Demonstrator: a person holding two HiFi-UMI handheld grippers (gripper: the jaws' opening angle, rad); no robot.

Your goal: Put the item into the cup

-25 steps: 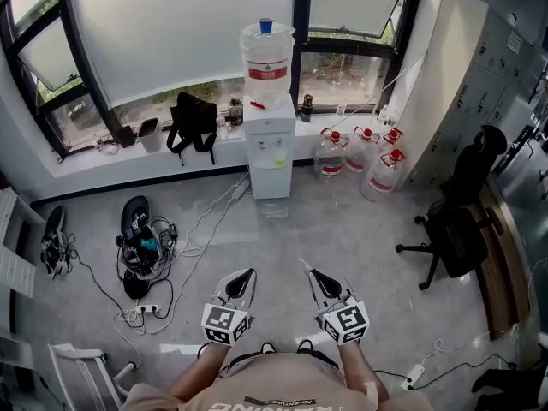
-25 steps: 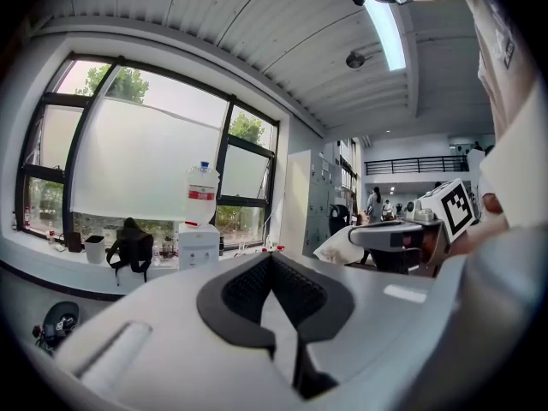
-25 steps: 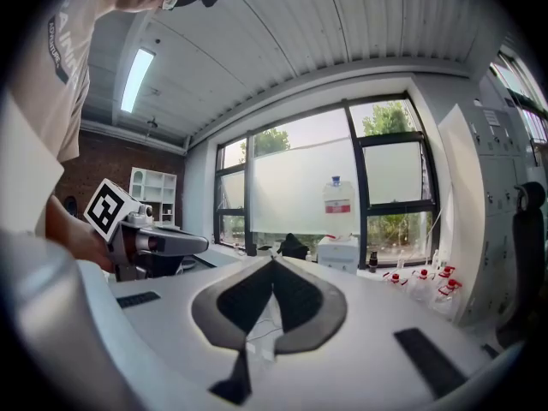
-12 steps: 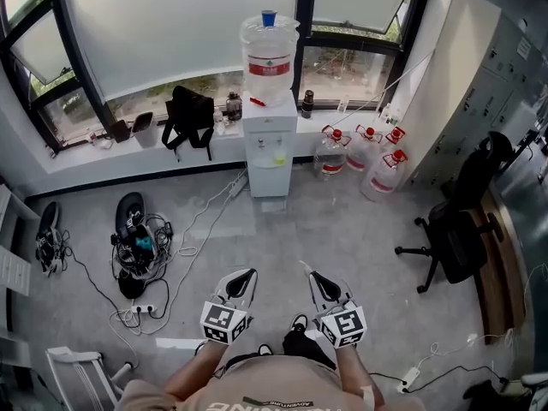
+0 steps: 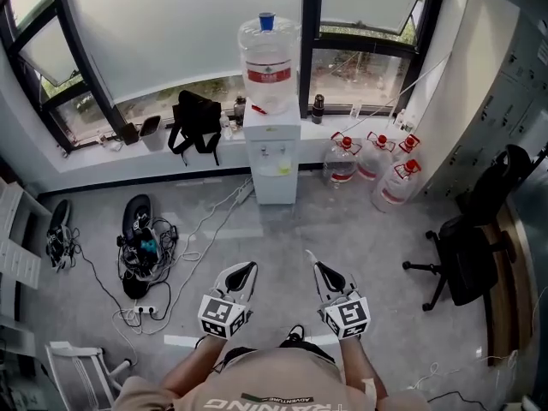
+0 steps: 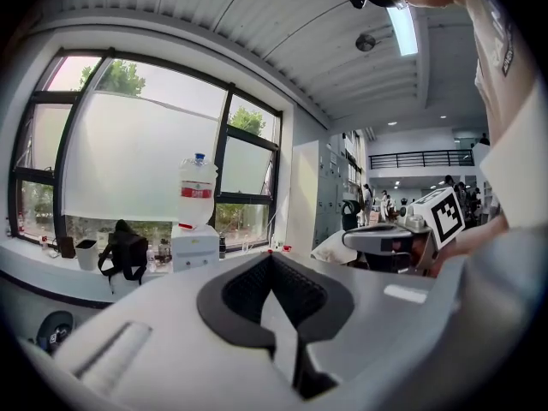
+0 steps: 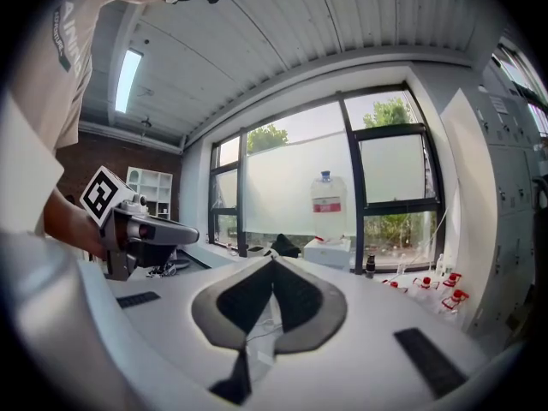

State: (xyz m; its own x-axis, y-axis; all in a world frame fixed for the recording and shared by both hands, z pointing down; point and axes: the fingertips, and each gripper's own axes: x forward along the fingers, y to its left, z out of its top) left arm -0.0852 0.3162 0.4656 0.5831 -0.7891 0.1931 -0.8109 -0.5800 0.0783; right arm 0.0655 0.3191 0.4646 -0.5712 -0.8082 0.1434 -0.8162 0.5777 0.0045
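No cup and no loose item shows in any view. In the head view I hold both grippers low in front of my body, above the grey floor. My left gripper [image 5: 240, 270] has its jaws together with nothing between them, and so does my right gripper [image 5: 314, 265]. In the left gripper view the dark pads meet at the tip [image 6: 271, 258], and the right gripper [image 6: 390, 239] shows at the side. The right gripper view has its jaws closed at the tip [image 7: 274, 260], with the left gripper [image 7: 141, 229] off to the left.
A white water dispenser [image 5: 272, 148] with a big bottle [image 5: 268, 54] stands by the window ahead. Three water jugs [image 5: 377, 165] sit to its right, a black bag [image 5: 195, 118] on the sill. Tangled cables [image 5: 141, 247] lie left, an office chair [image 5: 471, 255] right.
The head view has shifted a little, so the dispenser and window sit slightly lower and to the right. Both grippers keep the same pose, jaws together.
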